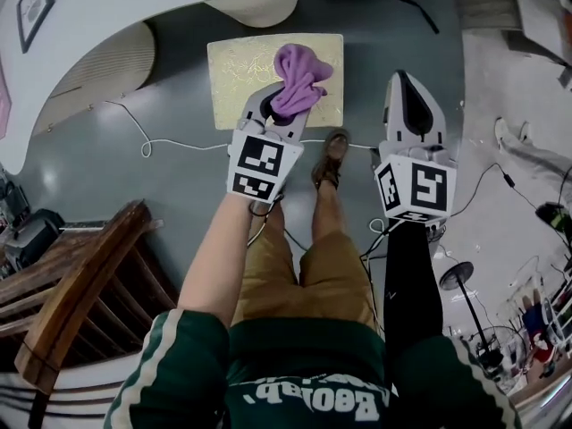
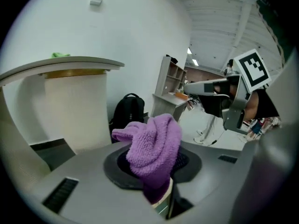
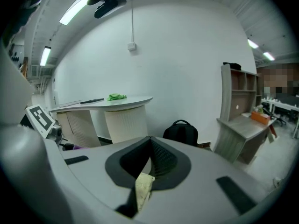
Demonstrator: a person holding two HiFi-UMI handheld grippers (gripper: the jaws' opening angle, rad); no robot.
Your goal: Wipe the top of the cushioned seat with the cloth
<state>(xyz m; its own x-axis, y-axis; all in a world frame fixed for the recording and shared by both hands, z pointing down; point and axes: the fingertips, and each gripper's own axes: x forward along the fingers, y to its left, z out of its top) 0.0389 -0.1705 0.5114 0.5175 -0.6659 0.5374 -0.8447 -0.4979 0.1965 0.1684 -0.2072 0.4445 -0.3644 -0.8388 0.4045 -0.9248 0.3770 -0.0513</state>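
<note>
Seen from the head view, the square pale-yellow cushioned seat (image 1: 234, 71) stands on the grey floor straight ahead. My left gripper (image 1: 281, 104) hangs over its near right part, shut on a bunched purple cloth (image 1: 300, 77). In the left gripper view the cloth (image 2: 156, 143) bulges up out of the closed jaws. My right gripper (image 1: 404, 80) is held to the right of the seat, over bare floor, shut with nothing in it. A sliver of the yellow seat (image 3: 144, 188) shows below its jaws in the right gripper view.
A white curved desk (image 1: 107, 7) fills the upper left, and a wooden chair (image 1: 80, 284) stands at lower left. White cables (image 1: 170, 141) cross the floor by the seat. The person's sandalled foot (image 1: 332, 157) is just before it. A black backpack (image 3: 181, 131) leans by the wall.
</note>
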